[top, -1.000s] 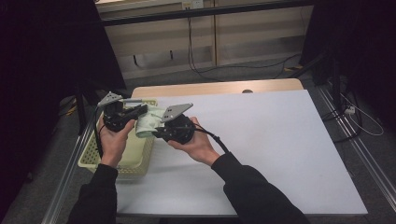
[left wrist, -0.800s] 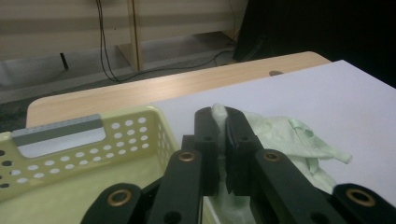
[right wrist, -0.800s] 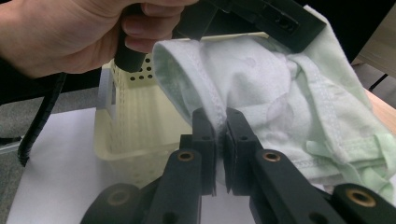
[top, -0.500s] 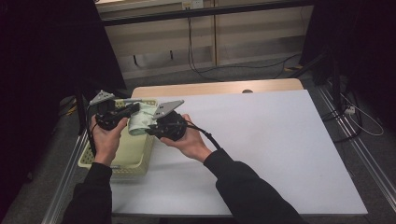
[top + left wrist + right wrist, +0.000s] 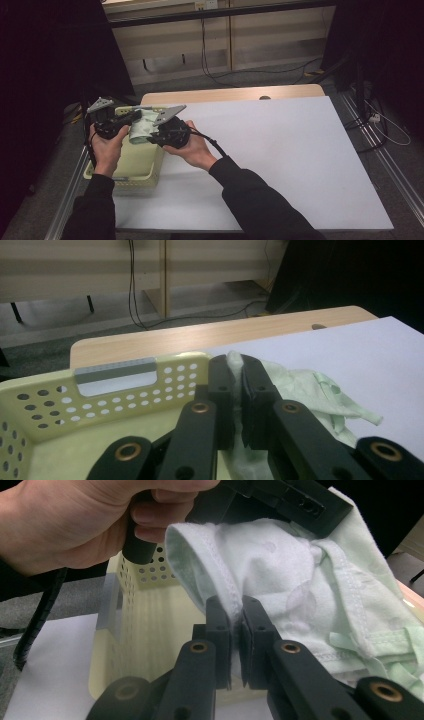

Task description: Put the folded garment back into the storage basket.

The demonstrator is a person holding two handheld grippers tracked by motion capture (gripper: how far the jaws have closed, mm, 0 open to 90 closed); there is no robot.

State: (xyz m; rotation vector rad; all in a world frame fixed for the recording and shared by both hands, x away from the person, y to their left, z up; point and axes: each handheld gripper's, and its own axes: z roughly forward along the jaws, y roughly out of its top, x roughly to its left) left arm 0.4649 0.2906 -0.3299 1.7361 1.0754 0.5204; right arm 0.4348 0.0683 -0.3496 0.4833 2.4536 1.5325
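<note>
A: Hanging between both grippers, w/ the pale green cloth (image 5: 141,129) bunched up over the yellow basket (image 5: 131,170) at the table's left edge?

B: Yep. Left gripper (image 5: 236,371) has its jaws pressed together on a fold of the cloth, seen up close in the left gripper view. Rest of the cloth spills to the right, over the basket rim.

A: And the right gripper (image 5: 235,614)?

B: Same, jaws clamped on a stitched hem of the cloth. Left hand (image 5: 75,520) shows just beyond it, holding the other gripper.

A: Basket itself?

B: Perforated walls, grey label on the far wall, sits on the near-left part of the white table (image 5: 280,160). In the high view both hands are close together above it, cloth stretched short between them.

A: Beyond that?

B: Wood strip along the far table edge, cables on the floor farther back.
</note>
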